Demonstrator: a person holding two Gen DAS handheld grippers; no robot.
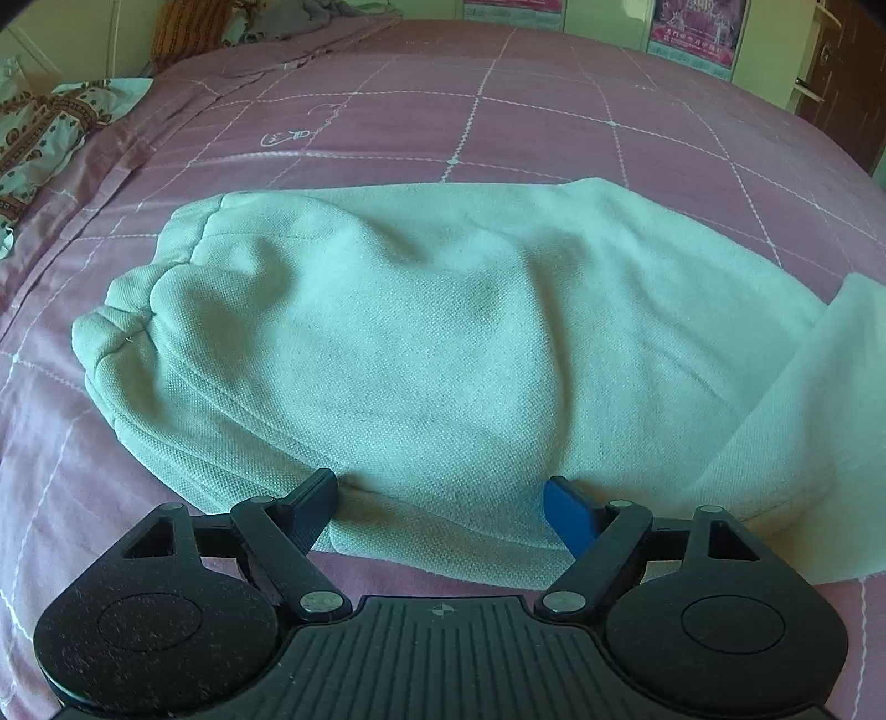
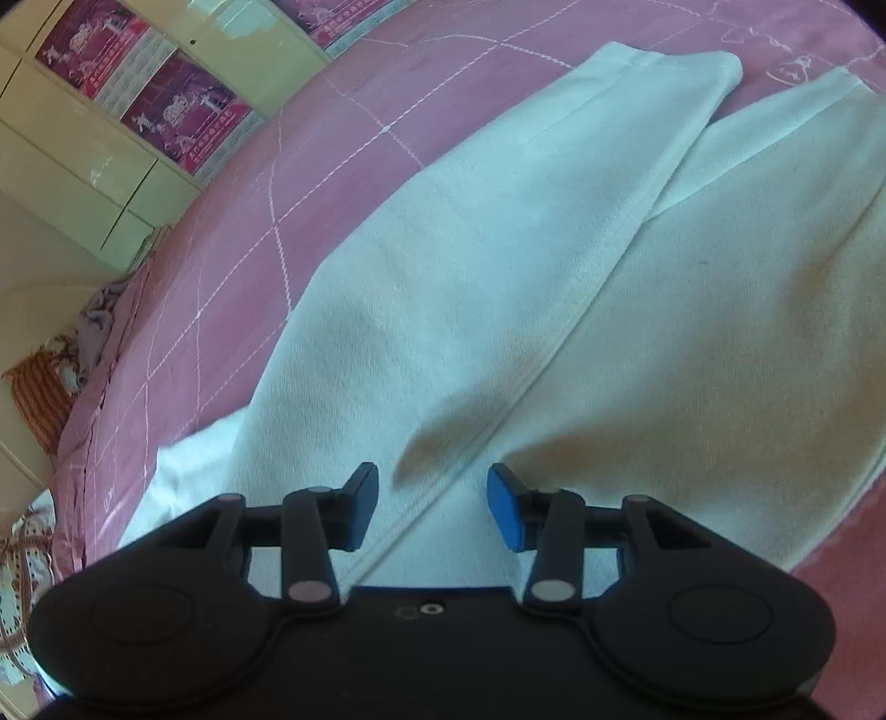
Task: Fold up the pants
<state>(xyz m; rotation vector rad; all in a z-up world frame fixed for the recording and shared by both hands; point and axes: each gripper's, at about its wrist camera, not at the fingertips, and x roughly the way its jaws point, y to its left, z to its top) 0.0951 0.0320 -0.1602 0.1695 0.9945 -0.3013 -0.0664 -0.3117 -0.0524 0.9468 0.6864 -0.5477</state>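
Observation:
Pale white-green pants (image 1: pixel 421 354) lie on a pink quilted bed (image 1: pixel 498 122). In the left wrist view the waistband end bunches at the left and the fabric stretches to the right. My left gripper (image 1: pixel 440 498) is open, its jaws straddling the near edge of the pants, with nothing held. In the right wrist view the two legs (image 2: pixel 498 266) run away from me side by side, their cuffs at the far end. My right gripper (image 2: pixel 433 498) is open, low over the seam between the legs, with nothing held.
A patterned cloth (image 1: pixel 39 138) lies at the bed's left edge. An orange striped fabric (image 1: pixel 188 27) and grey clothes sit at the far left corner. Cream cabinets with pink posters (image 2: pixel 166 105) stand beyond the bed. A brown door (image 1: pixel 847 72) is at the far right.

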